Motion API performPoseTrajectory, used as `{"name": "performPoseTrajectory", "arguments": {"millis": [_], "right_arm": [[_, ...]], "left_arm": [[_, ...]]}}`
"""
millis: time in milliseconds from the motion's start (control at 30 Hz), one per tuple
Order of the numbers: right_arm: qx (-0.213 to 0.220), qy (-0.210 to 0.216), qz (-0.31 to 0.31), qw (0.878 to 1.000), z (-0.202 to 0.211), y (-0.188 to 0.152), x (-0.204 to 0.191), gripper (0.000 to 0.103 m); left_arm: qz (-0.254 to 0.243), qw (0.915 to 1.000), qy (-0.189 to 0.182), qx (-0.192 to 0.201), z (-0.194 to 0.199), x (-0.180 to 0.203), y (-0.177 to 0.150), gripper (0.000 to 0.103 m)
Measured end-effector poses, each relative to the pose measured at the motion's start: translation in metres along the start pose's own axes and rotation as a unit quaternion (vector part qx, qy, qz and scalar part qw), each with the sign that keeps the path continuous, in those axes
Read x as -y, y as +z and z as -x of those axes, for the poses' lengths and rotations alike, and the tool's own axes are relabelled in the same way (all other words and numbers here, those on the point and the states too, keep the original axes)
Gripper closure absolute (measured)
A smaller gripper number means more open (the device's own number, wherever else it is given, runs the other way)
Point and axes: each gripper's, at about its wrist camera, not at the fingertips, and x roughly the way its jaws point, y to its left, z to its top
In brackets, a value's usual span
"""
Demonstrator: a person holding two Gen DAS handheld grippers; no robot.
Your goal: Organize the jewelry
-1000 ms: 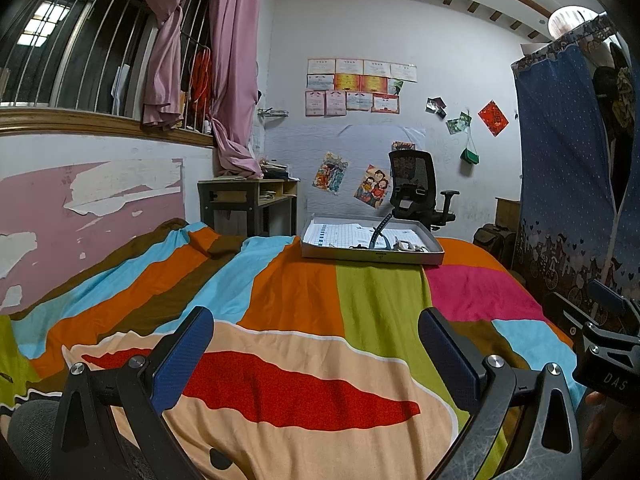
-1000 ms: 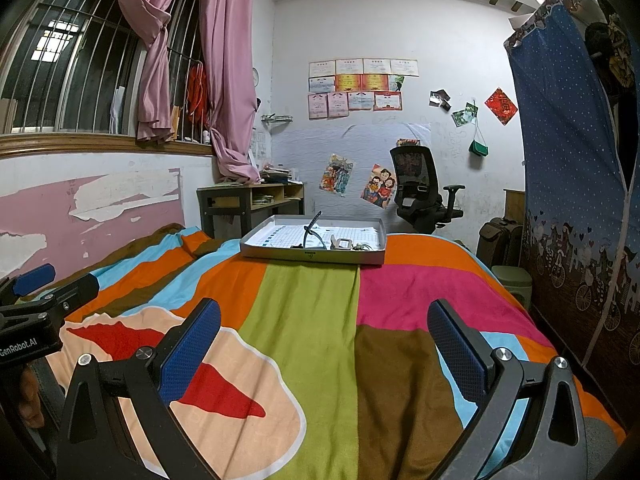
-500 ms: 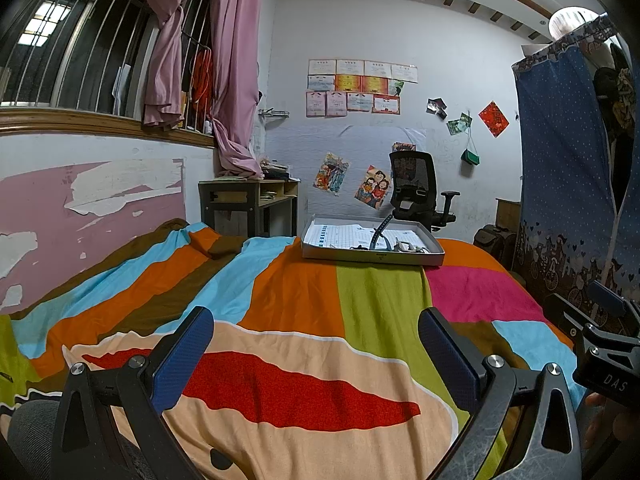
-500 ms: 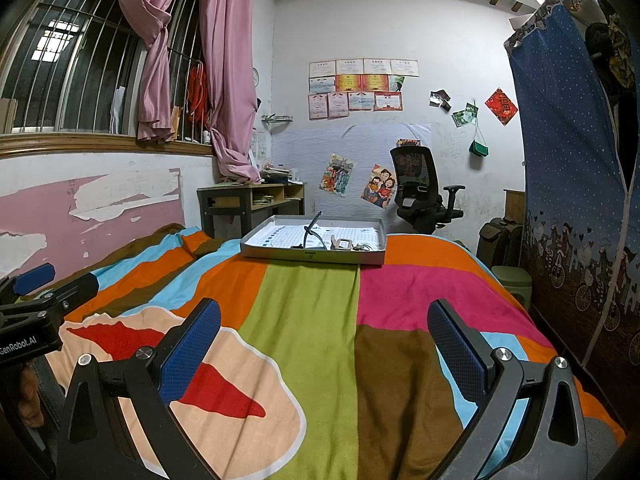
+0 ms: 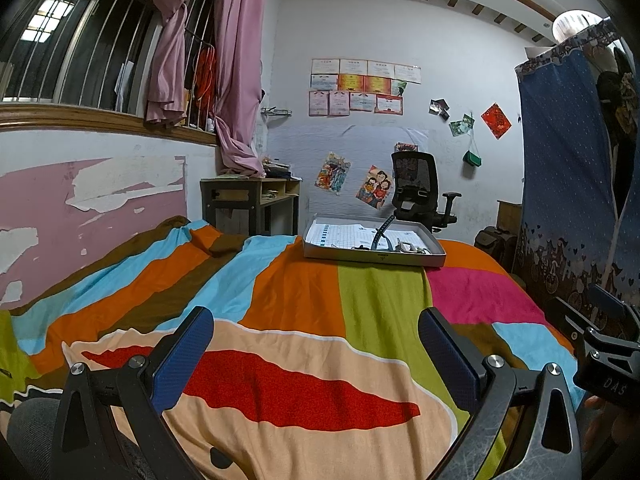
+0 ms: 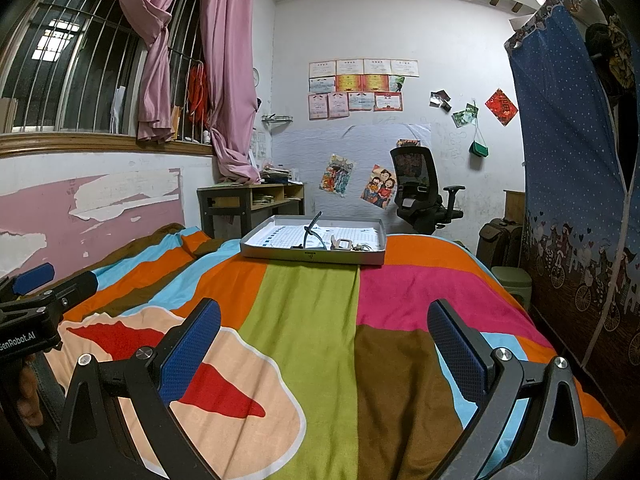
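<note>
Two grippers are held low over the near end of the bed (image 5: 304, 288), both empty. My left gripper (image 5: 316, 332) has its fingers (image 5: 182, 356) spread wide, above the red and peach patch of the striped bedspread (image 5: 380, 308). My right gripper (image 6: 324, 328) is beside it, its fingers (image 6: 460, 352) likewise spread wide with nothing between them, above the green and brown stripes. Well ahead of both, at the far end of the bed, lies a shallow grey tray (image 6: 312, 255) lined with printed paper. The jewelry (image 6: 352, 245) rests inside the tray toward its right half; individual pieces are too small to identify. A dark band-like item (image 6: 310, 232) stands up from the tray centre. Behind the tray, an office chair (image 6: 420, 188) stands against the wall.
</note>
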Motion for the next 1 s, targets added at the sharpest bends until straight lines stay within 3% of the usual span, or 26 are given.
{"name": "performPoseTrajectory", "arguments": {"millis": [733,1000], "right_arm": [[0.001,0.001,0.001,1.0,0.0,-0.0009,0.005,0.001],[0.001,0.001,0.001,1.0,0.0004,-0.0011,0.005,0.001]], "left_arm": [[0.004,1.0,0.002,0.002,0.0007,-0.0014,0.0002,0.0],[-0.006,0.9995,0.031,0.005,0.0036,0.0036,0.0046,0.0]]}}
